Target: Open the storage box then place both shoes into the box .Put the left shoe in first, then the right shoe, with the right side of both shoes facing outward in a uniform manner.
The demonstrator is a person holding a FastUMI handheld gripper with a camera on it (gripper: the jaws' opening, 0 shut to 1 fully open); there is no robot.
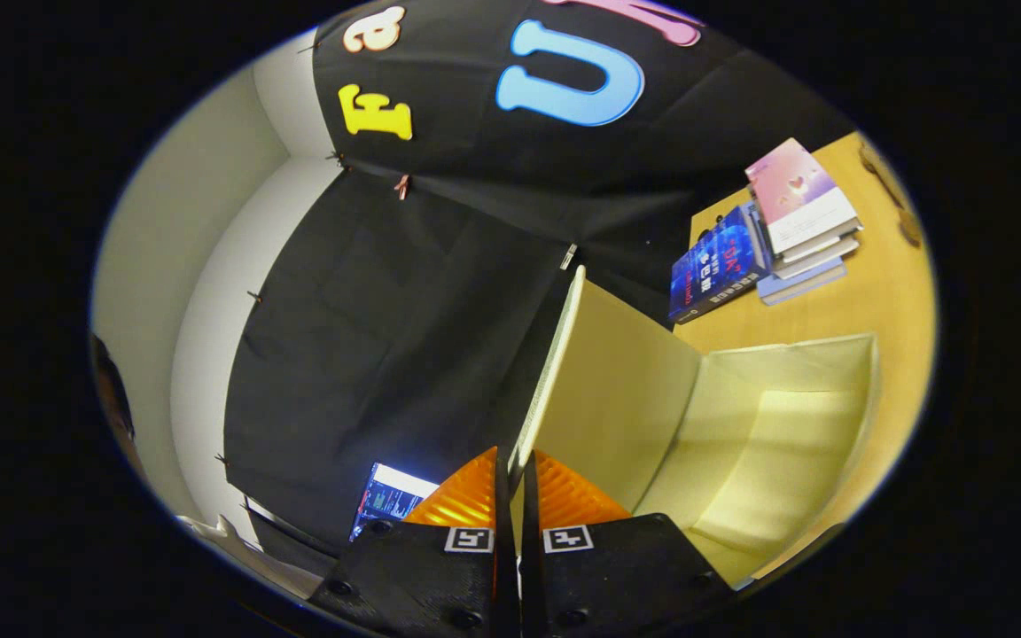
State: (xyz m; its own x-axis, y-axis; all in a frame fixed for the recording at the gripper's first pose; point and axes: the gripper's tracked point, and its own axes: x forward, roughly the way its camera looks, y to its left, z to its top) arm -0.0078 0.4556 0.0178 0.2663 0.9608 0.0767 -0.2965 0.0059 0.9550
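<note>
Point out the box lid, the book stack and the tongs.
box lid (604, 381): gripper view, inner face of the raised lid, its edge pinched between the fingers.
book stack (798, 213): gripper view, cover of the top book.
tongs (516, 470): gripper view, midway between the fingertips.

Lid (604, 390) edge sits between claw (515, 483) fingers (box (776, 443) behind); books (767, 235) beyond.

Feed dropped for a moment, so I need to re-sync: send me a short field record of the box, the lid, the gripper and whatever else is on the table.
storage box: open, on the wooden table, inside looks empty
lid: raised, its edge runs between the fingers
gripper: fingers closed on the lid's edge
shoes: none inside the box
books: stack on the table beyond the box
task stage: box opened, no shoe placed yet
</note>
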